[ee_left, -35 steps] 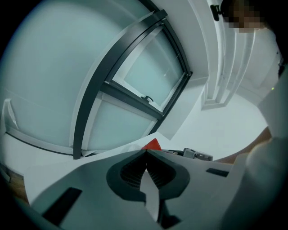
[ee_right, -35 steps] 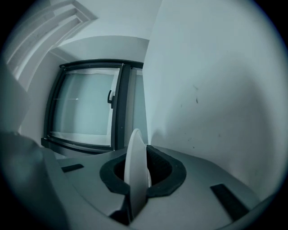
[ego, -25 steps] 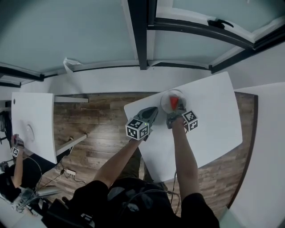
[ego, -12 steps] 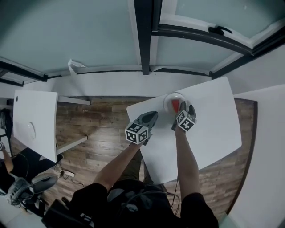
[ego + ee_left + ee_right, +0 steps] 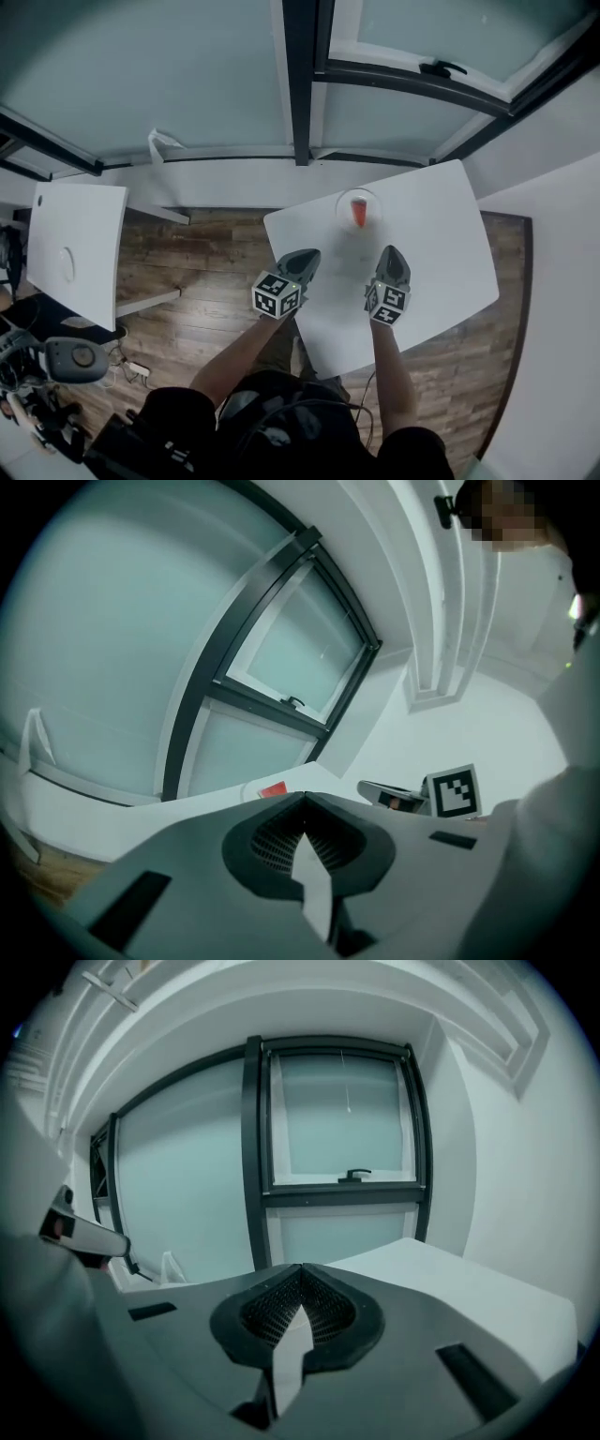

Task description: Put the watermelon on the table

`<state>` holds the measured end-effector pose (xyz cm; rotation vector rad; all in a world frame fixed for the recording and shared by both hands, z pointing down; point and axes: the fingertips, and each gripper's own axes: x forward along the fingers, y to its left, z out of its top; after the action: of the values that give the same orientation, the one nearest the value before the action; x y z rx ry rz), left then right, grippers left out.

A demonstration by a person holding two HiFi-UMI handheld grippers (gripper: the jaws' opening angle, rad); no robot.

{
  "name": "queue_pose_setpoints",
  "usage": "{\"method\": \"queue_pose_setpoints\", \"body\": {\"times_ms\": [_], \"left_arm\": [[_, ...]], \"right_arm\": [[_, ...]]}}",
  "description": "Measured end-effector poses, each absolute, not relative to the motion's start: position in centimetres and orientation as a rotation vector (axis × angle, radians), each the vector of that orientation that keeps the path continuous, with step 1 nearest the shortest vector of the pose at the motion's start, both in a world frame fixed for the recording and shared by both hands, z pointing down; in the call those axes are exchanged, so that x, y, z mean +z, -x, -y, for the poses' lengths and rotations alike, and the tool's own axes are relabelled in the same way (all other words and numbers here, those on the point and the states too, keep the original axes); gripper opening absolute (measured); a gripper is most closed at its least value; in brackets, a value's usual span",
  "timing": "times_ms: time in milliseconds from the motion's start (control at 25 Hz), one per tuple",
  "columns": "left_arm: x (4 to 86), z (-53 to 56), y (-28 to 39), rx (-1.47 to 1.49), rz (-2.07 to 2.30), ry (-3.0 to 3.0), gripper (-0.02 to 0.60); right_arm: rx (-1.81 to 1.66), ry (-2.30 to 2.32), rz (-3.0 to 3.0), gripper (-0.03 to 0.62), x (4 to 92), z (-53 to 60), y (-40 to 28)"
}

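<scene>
A red watermelon slice (image 5: 359, 212) stands on a clear round dish (image 5: 345, 202) at the far end of the white table (image 5: 441, 244). In the left gripper view the watermelon slice (image 5: 273, 789) shows as a small red patch just past the jaws. My left gripper (image 5: 305, 255) hovers over the table's left edge, shut and empty. My right gripper (image 5: 391, 253) is held above the middle of the table, well short of the slice, also shut with nothing in it. The right gripper's marker cube (image 5: 451, 793) appears in the left gripper view.
A second white table (image 5: 75, 248) stands to the left across a strip of wooden floor (image 5: 206, 253). Behind the table runs a frosted window wall with dark frames (image 5: 302, 84). Equipment and cables lie on the floor at lower left (image 5: 70, 356).
The right gripper has let go of the watermelon slice, pulled back toward me and risen, rolling upright. The left gripper has also drawn back a little. The slice stays on the dish.
</scene>
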<state>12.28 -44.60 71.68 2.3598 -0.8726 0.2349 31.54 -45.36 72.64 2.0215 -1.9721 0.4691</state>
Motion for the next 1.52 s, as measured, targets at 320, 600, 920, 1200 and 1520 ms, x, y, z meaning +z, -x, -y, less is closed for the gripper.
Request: {"method": "queue_pose_setpoints", "body": {"times_ms": [320, 600, 920, 1200, 1520], "left_arm": [[63.3, 36.2, -11.3, 0.270, 1.046, -2.561, 0.004], [60.1, 28.2, -12.4, 0.250, 1.000, -2.650, 0.005], [57.2, 24.1, -11.1, 0.201, 0.858, -2.677, 0.005], [56.6, 22.5, -7.3, 0.226, 0.827, -2.735, 0.005], [55.1, 20.0, -6.5, 0.177, 0.848, -2.726, 0.005]], "right_arm": [[0.457, -2.055, 2.129, 0.011, 64.3, 32.7, -28.9], [0.460, -1.998, 2.288, 0.011, 59.9, 25.4, -24.9], [0.376, -1.947, 2.358, 0.011, 56.7, 20.7, -19.4], [0.447, -2.012, 2.305, 0.011, 56.1, 18.7, -16.1], [0.450, -2.001, 2.364, 0.011, 55.5, 16.6, -16.3]]}}
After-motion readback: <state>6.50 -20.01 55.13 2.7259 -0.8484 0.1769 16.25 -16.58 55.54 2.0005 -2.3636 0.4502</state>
